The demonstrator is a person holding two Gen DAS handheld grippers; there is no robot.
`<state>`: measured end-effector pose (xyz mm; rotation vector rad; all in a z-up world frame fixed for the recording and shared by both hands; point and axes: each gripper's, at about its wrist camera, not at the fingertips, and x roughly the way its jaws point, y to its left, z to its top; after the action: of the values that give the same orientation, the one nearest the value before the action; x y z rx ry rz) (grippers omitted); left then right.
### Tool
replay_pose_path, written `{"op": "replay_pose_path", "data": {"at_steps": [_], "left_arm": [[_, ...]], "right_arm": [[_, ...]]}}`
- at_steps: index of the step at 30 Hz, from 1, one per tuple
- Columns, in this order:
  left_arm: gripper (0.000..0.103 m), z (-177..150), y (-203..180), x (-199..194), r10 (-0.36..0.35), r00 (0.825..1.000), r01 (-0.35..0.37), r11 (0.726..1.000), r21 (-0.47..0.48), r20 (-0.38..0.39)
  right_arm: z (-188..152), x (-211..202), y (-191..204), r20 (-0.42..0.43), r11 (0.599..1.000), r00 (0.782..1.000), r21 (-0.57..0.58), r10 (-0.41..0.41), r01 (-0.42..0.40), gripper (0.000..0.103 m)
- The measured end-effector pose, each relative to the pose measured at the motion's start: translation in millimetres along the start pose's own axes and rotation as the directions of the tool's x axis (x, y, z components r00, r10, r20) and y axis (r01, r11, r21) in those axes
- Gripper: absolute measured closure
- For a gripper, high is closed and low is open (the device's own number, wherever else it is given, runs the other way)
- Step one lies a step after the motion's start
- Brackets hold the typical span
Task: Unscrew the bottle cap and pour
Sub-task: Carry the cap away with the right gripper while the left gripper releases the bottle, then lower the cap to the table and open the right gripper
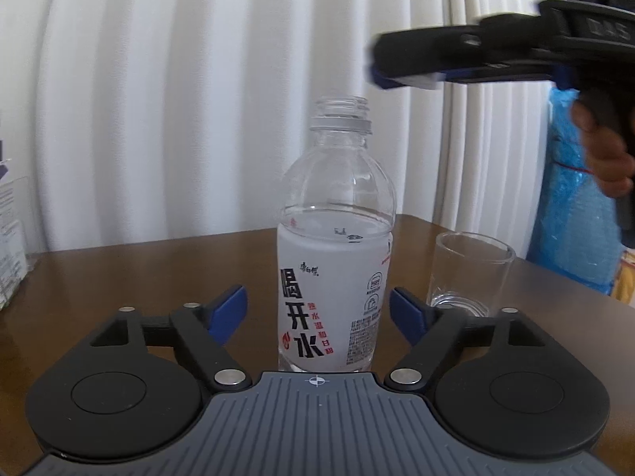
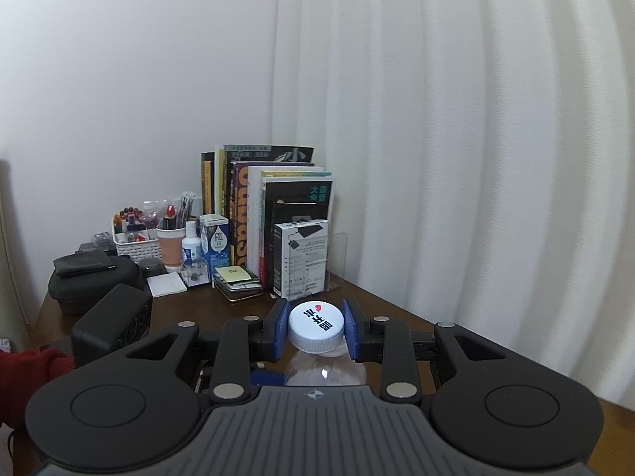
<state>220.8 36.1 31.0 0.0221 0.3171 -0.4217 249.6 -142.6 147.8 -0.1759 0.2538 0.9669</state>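
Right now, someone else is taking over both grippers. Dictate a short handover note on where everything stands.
Left tongs: open, either side of the bottle, not gripping.
Right tongs: shut on the cap, held above the bottle.
Bottle: upright on the table, neck open, part full of water.
Glass: empty, just right of the bottle.
Done: cap off.
Left: grip the bottle, pour into the glass.

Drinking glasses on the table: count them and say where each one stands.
1. A single clear glass stands on the table, to the right of the open bottle, beyond the left gripper. More might be hidden outside both views.
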Motion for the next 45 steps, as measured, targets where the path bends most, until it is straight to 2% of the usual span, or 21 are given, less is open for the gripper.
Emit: {"op": "replay_pose_path", "data": {"at_steps": [6,13,14,16,19,23,24,28,35,45], "left_arm": [[0.002,-3,-6,-15,0.038,0.999,-0.038,0.999,-0.009,0.009],[0.0,-11,-21,-40,0.078,0.997,-0.078,0.997,0.017,0.028],[0.0,-13,-23,-43,0.078,0.997,-0.078,0.997,0.016,0.029],[0.0,-16,-28,-52,0.08,0.996,-0.08,0.997,0.016,0.032],[0.0,-21,-36,-63,0.083,0.996,-0.084,0.996,0.025,0.04],[0.0,-24,-40,-71,0.102,0.994,-0.103,0.994,0.03,0.05],[0.0,-26,-40,-74,0.106,0.993,-0.108,0.994,0.025,0.052],[0.0,-31,-44,-83,0.117,0.992,-0.118,0.993,0.01,0.052],[0.0,-36,-47,-85,0.124,0.991,-0.124,0.992,0.001,0.047],[0.0,-35,-70,-105,0.125,0.991,-0.125,0.992,0.004,0.042]], "right_arm": [[-18,-37,20,0.001,0.995,0.996,0.051,-0.09,0.09,0.071],[-58,-82,43,-0.047,0.962,0.967,0.097,-0.25,0.254,0.071],[-64,-85,45,-0.06,0.955,0.961,0.104,-0.271,0.276,0.071],[-84,-90,48,-0.114,0.93,0.935,0.118,-0.336,0.349,0.071],[-107,-87,49,-0.166,0.907,0.913,0.141,-0.373,0.396,0.071],[-134,-75,48,-0.236,0.869,0.867,0.133,-0.439,0.477,0.071],[-140,-71,47,-0.254,0.86,0.858,0.142,-0.446,0.49,0.071],[-153,-67,43,-0.285,0.839,0.845,0.185,-0.452,0.511,0.071],[-159,-58,40,-0.333,0.818,0.814,0.173,-0.475,0.548,0.071],[-163,-52,38,-0.359,0.811,0.803,0.175,-0.476,0.559,0.071]]}}
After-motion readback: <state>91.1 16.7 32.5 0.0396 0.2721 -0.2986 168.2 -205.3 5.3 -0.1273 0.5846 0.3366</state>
